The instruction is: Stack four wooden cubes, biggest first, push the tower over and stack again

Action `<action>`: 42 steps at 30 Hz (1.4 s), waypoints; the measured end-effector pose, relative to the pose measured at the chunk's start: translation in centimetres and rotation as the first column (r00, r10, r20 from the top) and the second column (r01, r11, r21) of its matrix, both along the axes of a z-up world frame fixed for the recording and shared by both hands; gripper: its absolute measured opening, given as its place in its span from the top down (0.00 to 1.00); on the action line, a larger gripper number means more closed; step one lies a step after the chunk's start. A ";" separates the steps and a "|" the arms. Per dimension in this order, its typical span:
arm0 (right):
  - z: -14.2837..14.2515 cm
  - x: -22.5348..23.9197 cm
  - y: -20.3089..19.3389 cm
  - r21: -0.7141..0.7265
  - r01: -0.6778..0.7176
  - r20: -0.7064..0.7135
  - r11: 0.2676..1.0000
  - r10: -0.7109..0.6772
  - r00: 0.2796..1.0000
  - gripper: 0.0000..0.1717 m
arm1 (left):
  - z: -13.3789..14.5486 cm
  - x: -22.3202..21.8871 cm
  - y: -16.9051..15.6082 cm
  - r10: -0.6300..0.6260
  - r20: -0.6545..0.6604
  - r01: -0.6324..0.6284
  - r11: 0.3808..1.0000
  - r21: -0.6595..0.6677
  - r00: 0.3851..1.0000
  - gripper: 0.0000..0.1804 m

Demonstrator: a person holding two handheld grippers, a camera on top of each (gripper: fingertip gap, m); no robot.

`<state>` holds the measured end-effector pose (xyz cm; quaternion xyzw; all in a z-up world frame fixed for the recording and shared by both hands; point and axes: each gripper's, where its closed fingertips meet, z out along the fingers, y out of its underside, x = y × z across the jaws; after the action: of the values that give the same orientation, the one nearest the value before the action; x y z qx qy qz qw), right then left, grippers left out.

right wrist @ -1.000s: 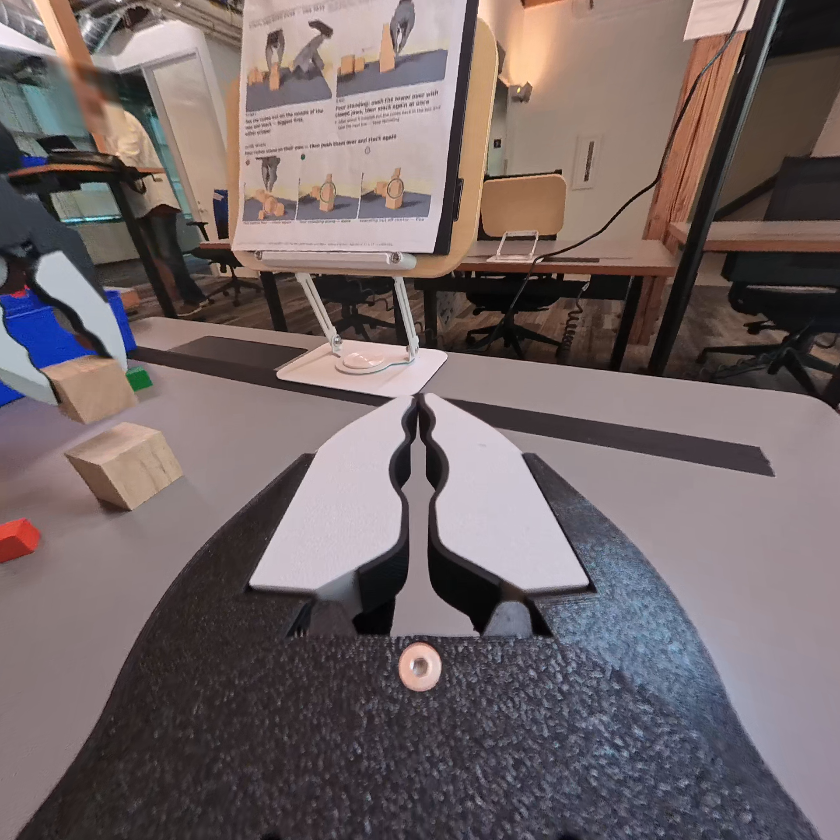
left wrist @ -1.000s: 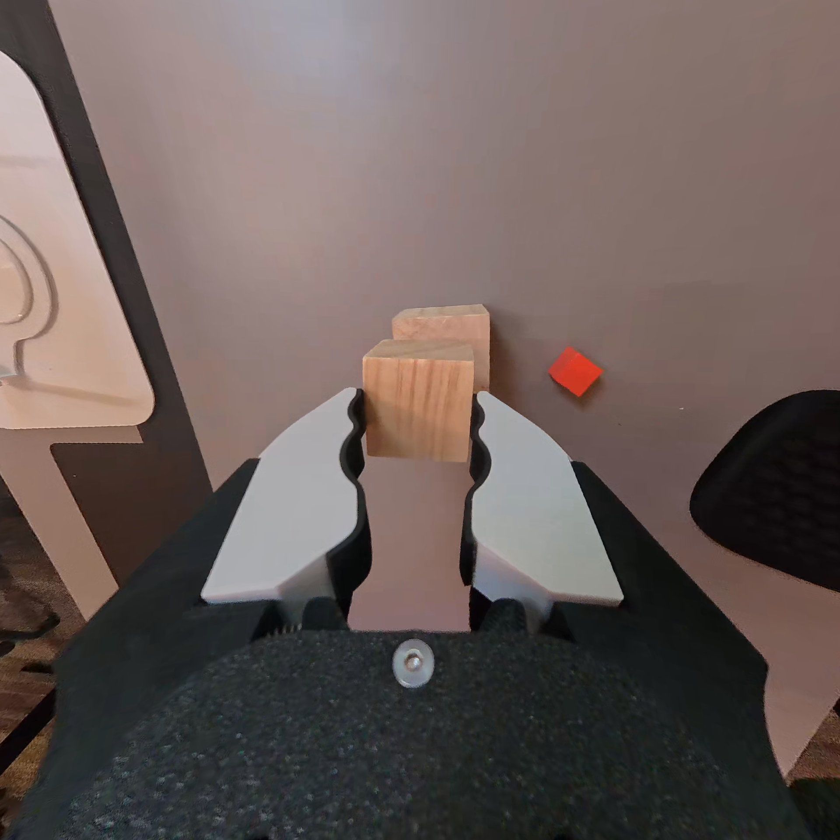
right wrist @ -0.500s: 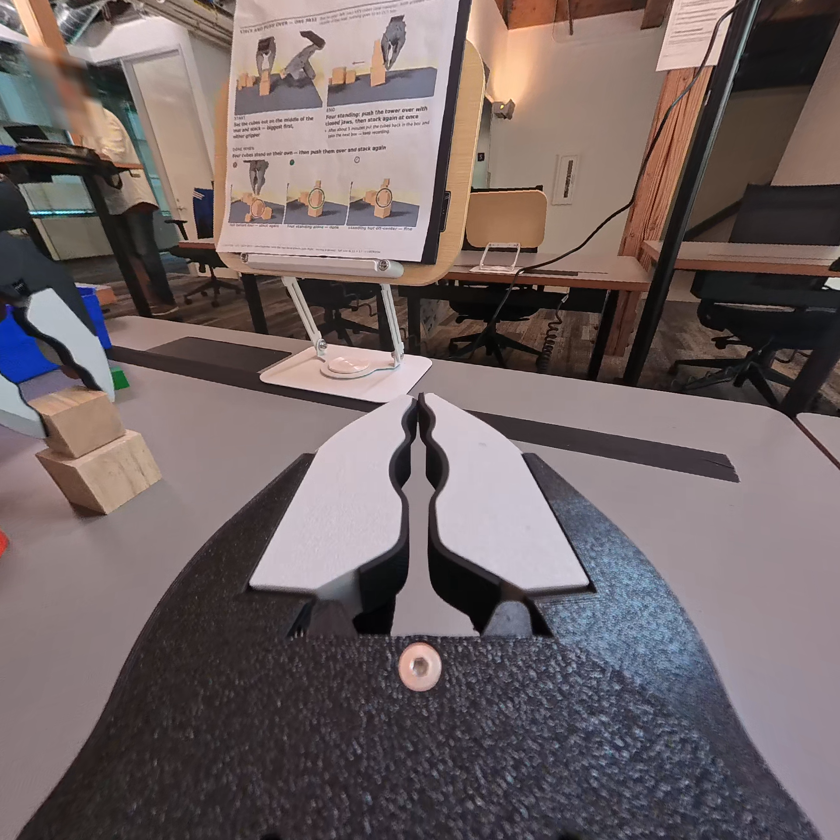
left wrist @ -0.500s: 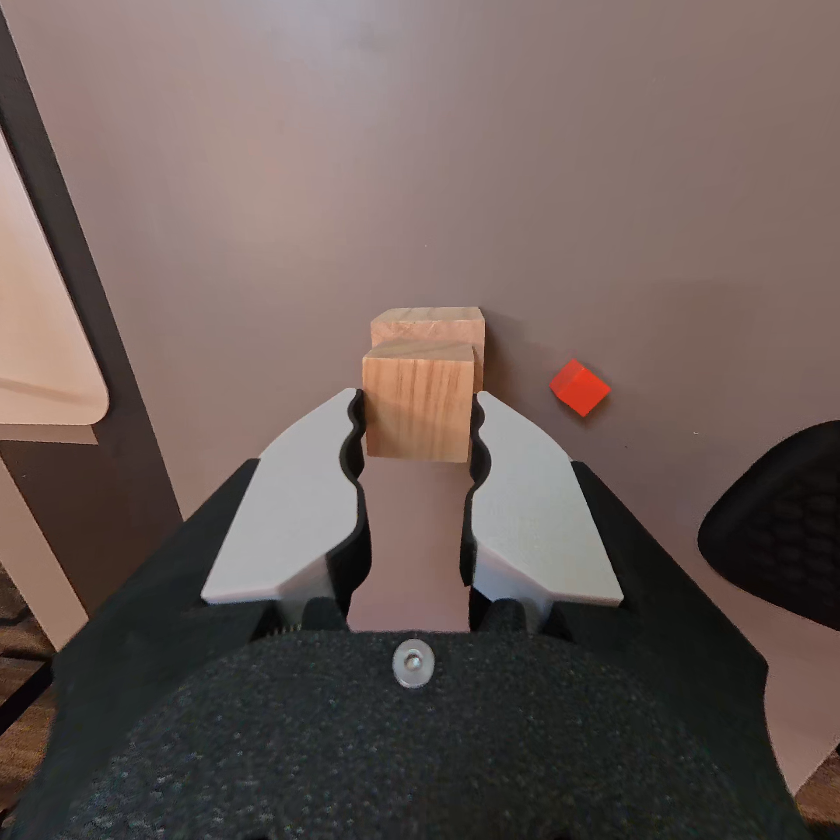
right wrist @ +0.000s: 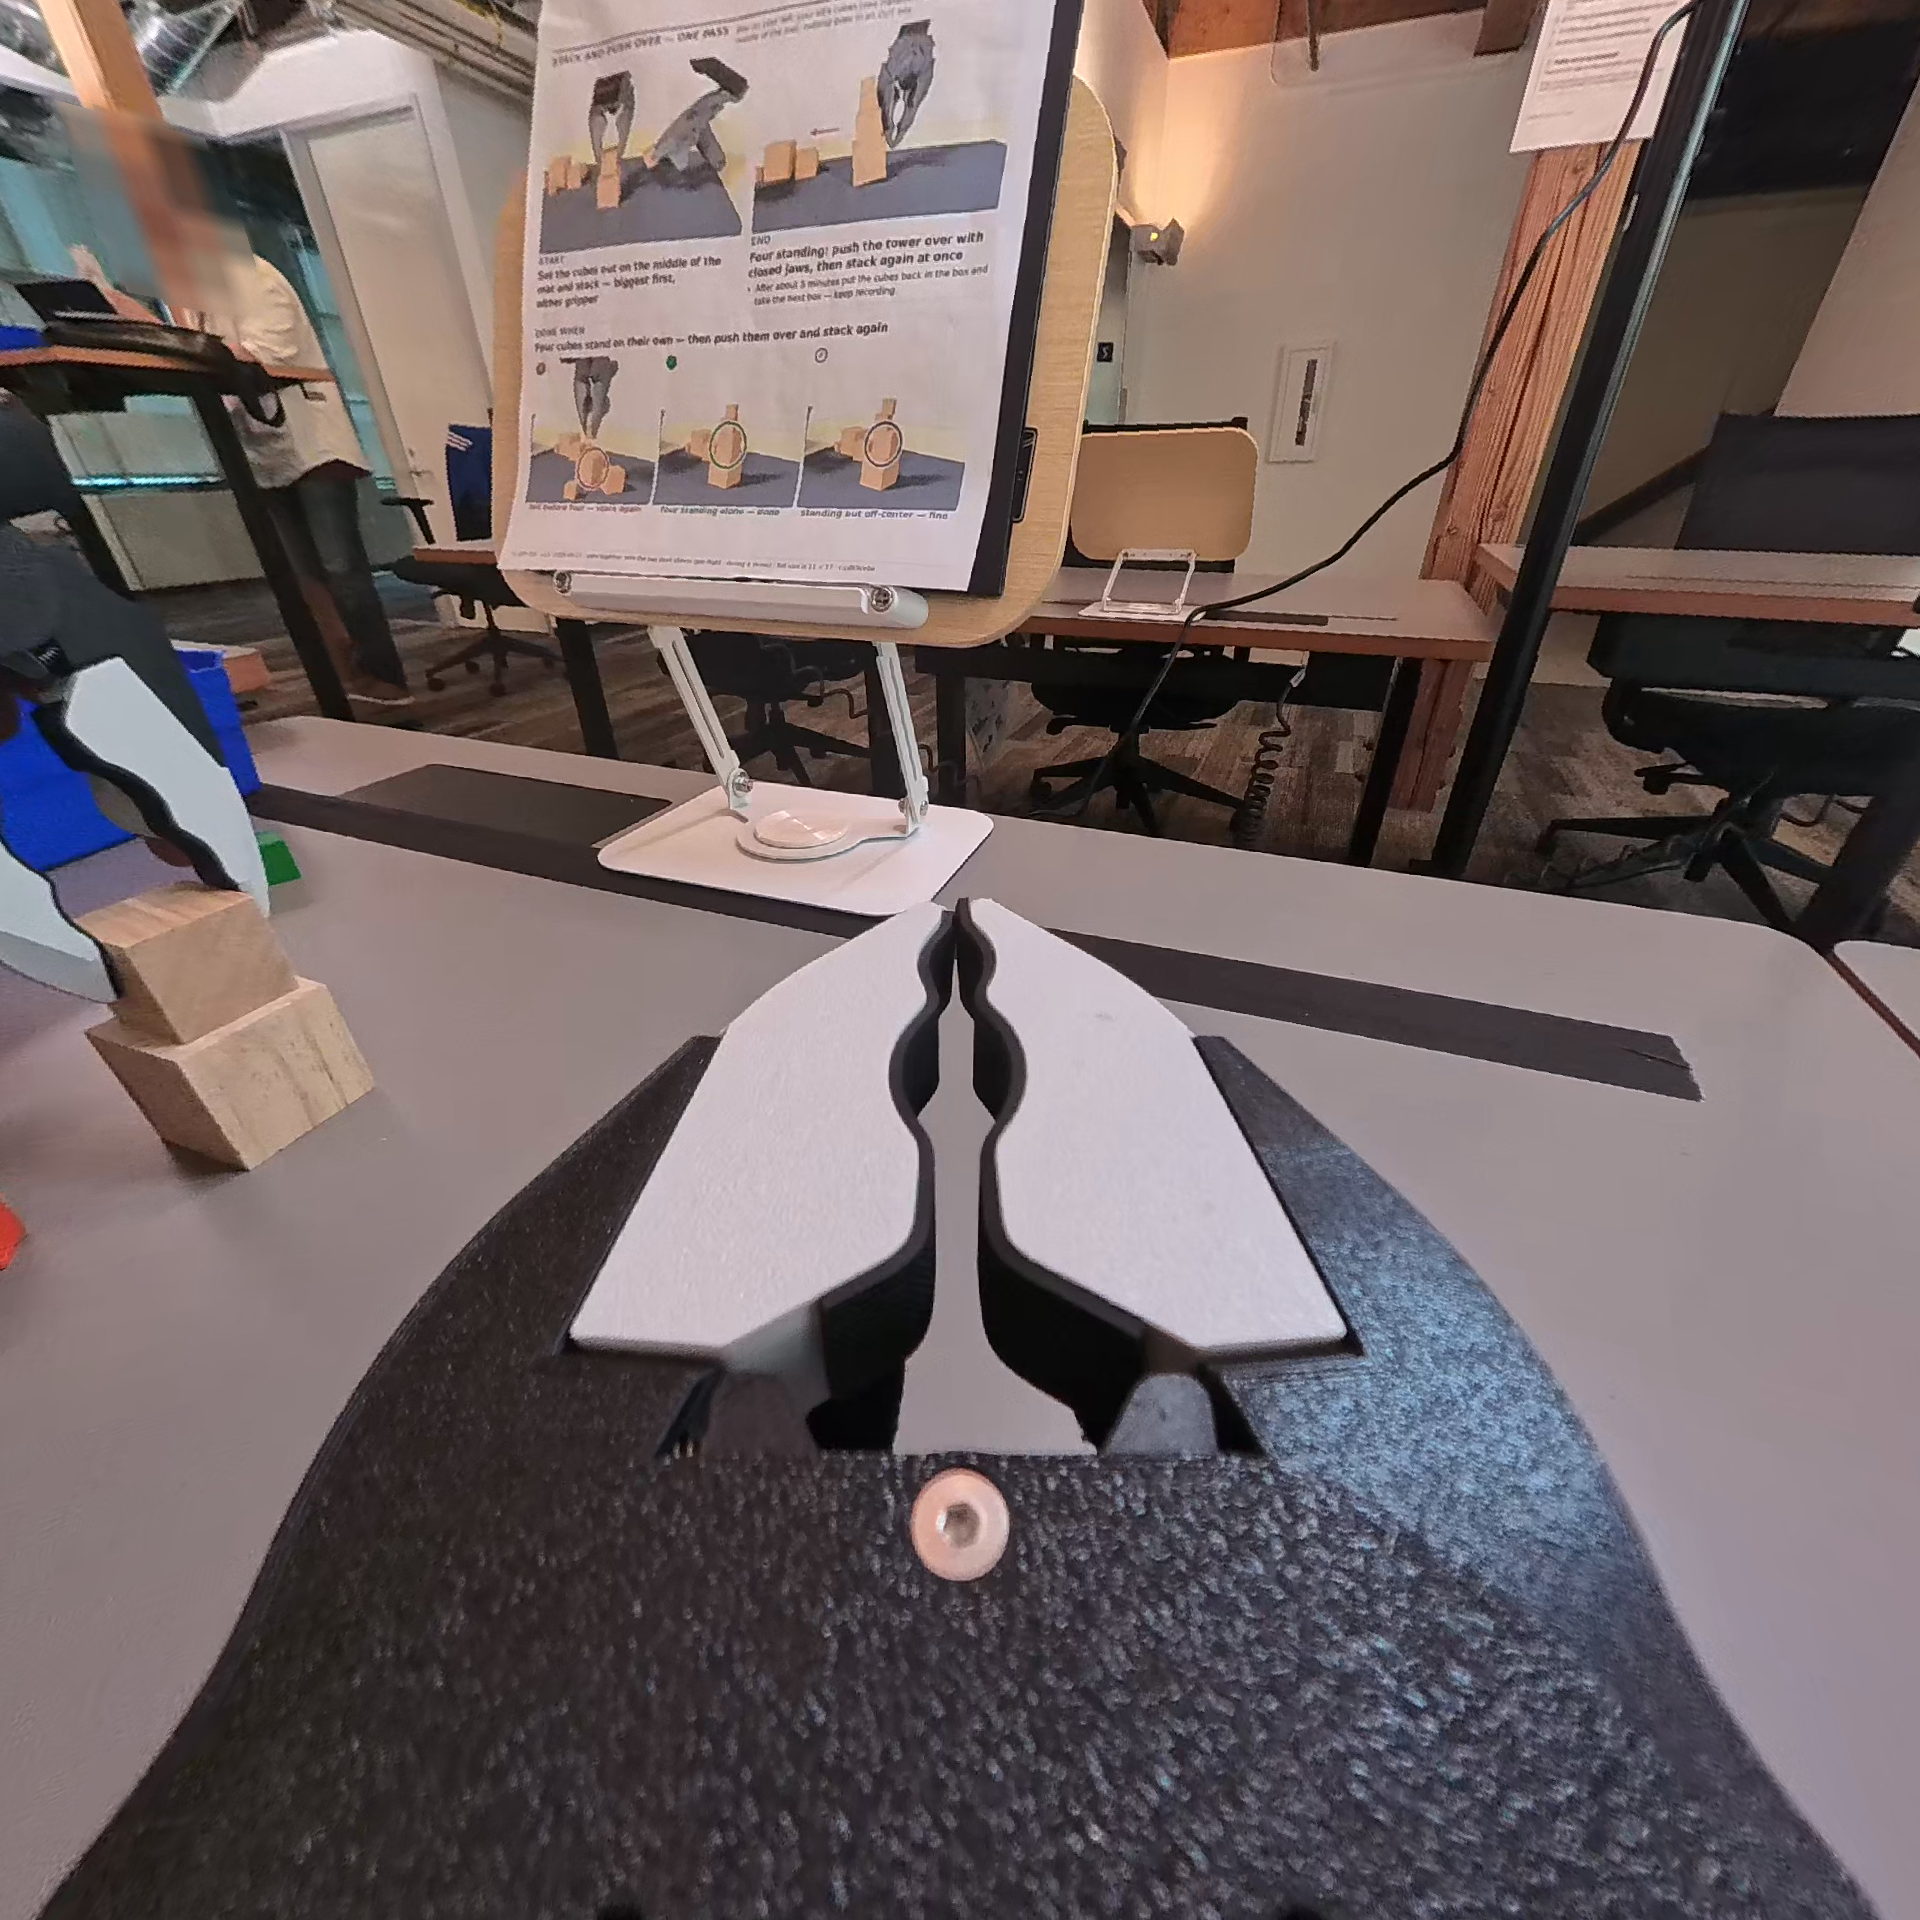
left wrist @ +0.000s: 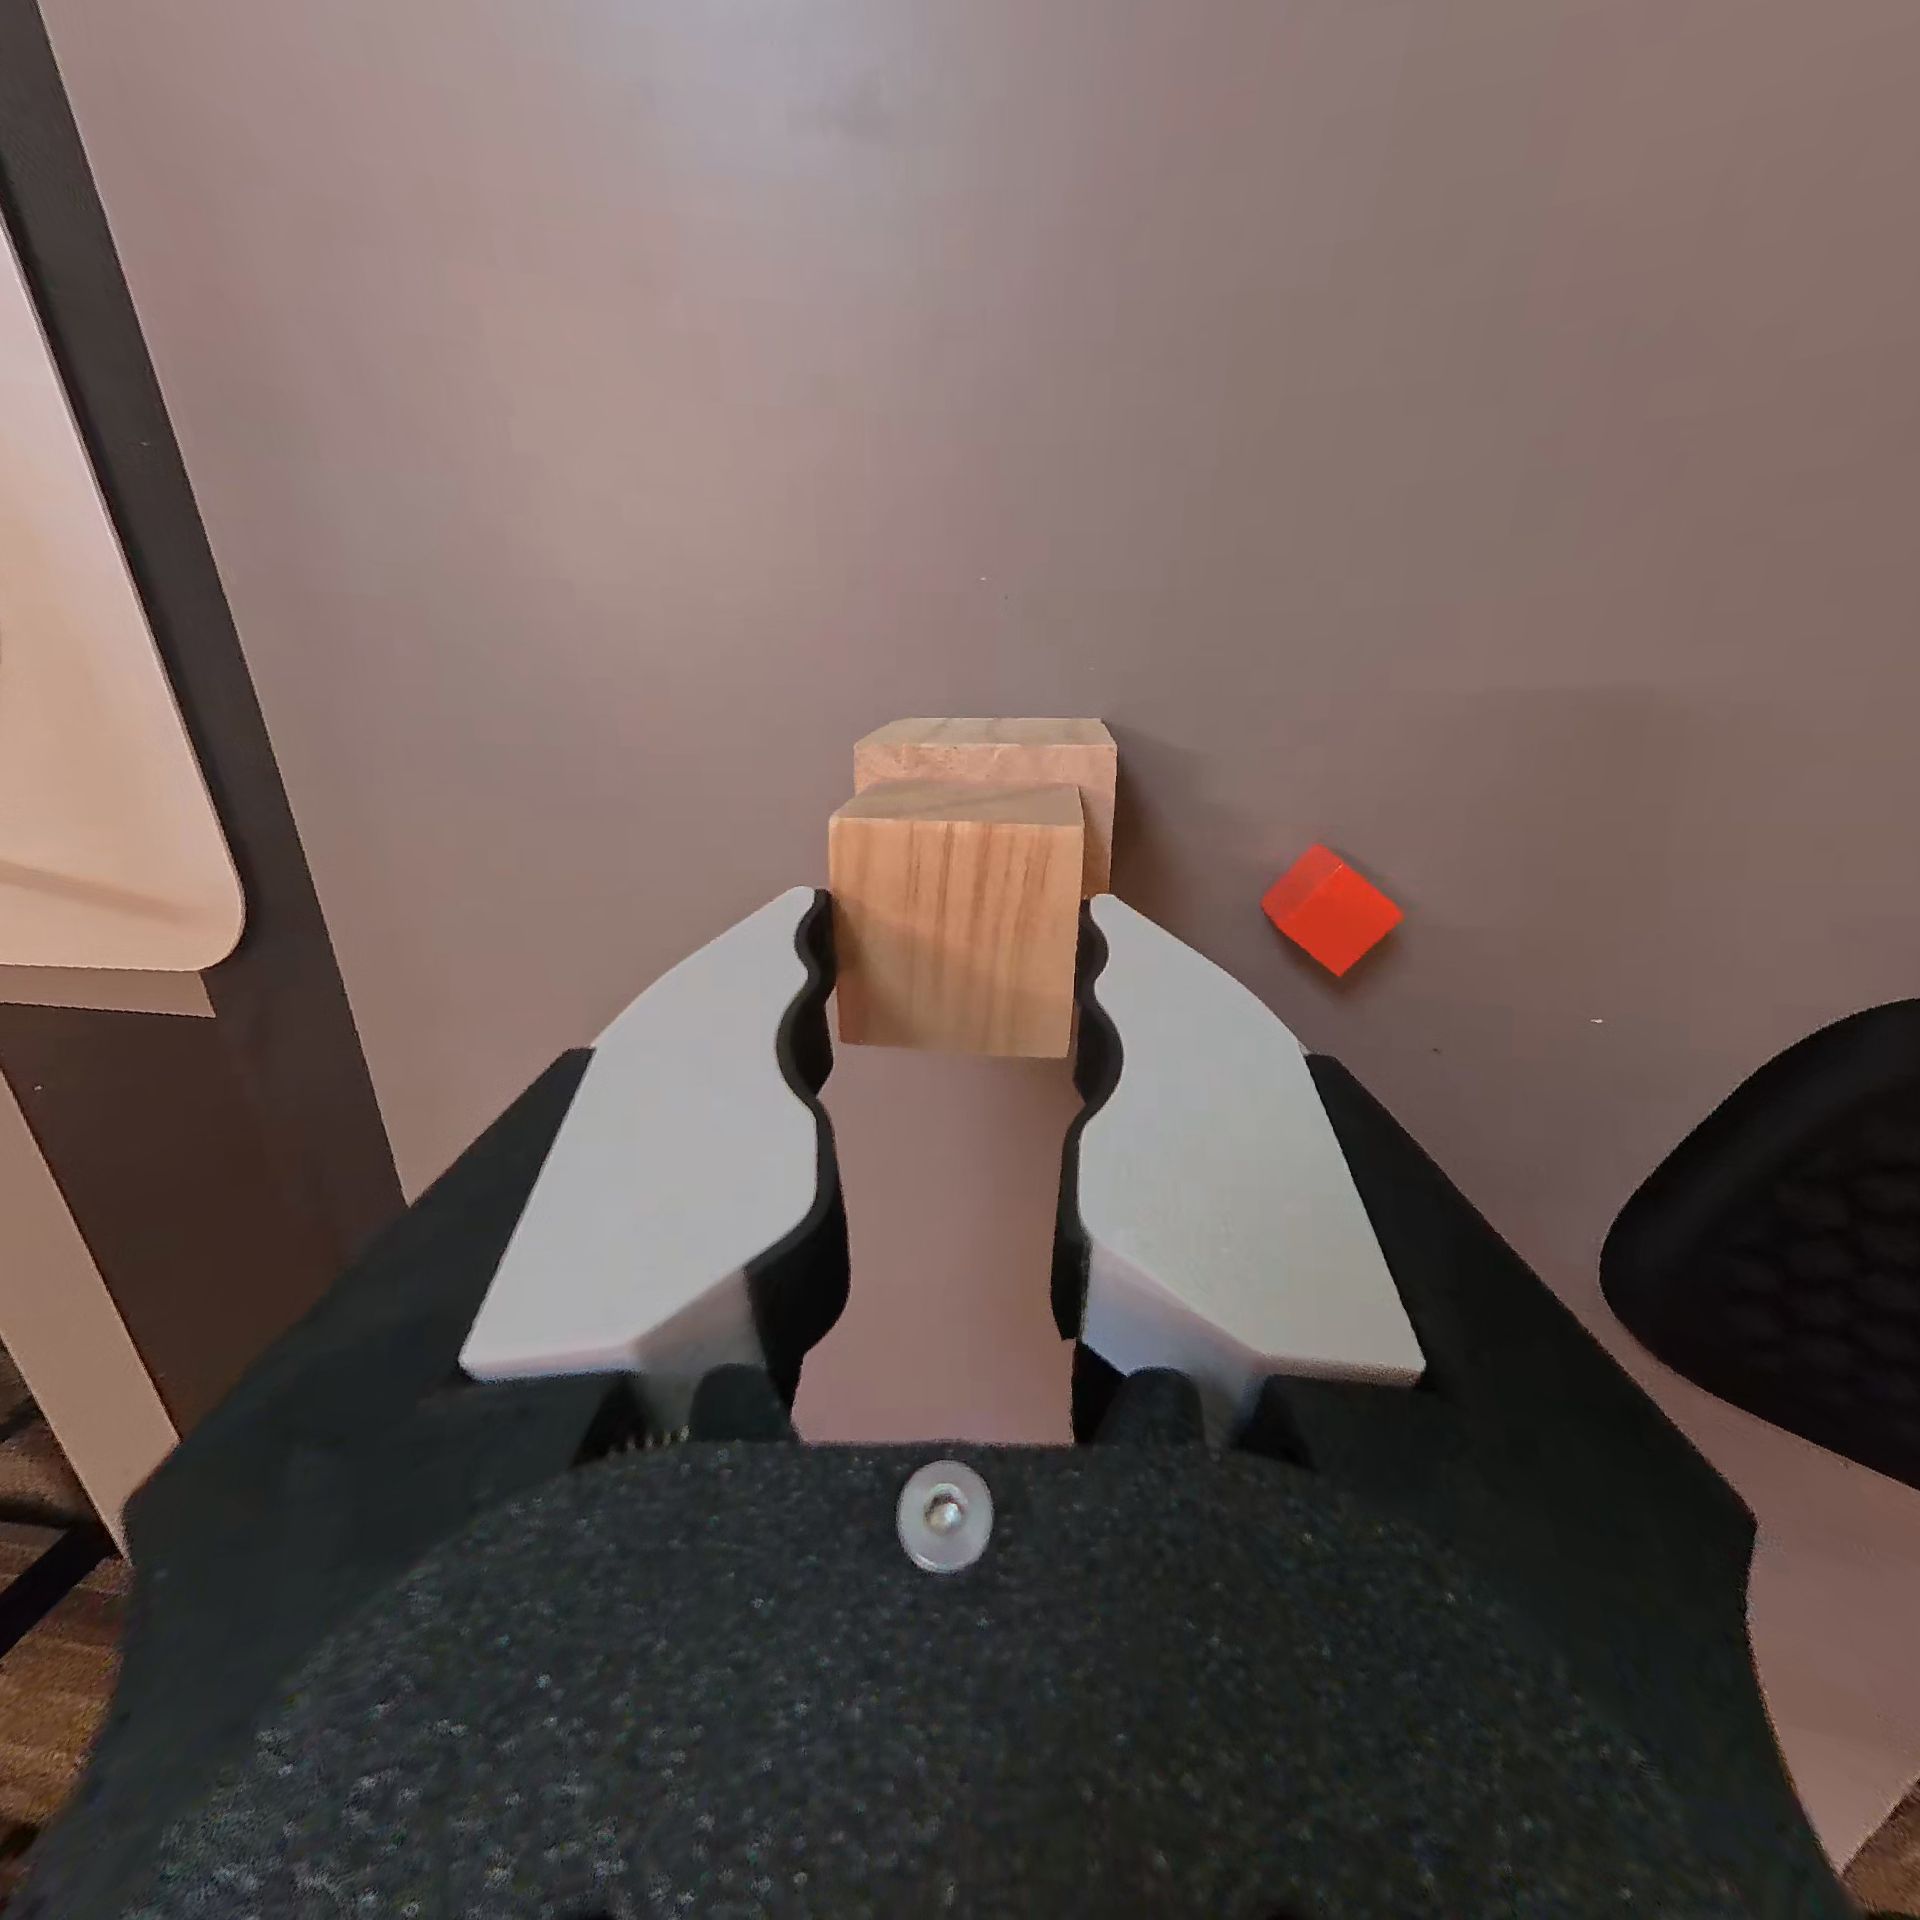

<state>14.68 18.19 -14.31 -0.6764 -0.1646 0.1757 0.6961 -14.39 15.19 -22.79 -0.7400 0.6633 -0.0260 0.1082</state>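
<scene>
Grey table [right wrist: 1558,1195], open right of tool [right wrist: 956,914]

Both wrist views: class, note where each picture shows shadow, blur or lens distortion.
Left wrist view: sharp; the red cube casts a soft shadow on the grey table. Right wrist view: wide-angle bending of the black post; a mosaic patch at upper left; the document stand is crisp.

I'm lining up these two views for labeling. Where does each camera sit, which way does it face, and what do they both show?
Left wrist view: on the left gripper, looking steeply down at the grey table; its fingers clamp a smaller wooden cube above a larger wooden cube.
Right wrist view: on the right gripper, shut, looking level across the table toward a sheet stand.
Shared: both cubes, a red cube, the table, the left gripper.
</scene>
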 end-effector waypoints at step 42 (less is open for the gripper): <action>-0.3 -0.3 0.0 -0.013 -0.014 0.007 1.000 0.014 1.000 1.00 | 0.0 0.3 -0.3 0.008 0.013 -0.008 1.000 -0.004 1.000 0.76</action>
<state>14.37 18.15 -14.58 -0.6803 -0.1706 0.1795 0.6899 -14.14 14.93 -22.75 -0.7426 0.6597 -0.0317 0.1108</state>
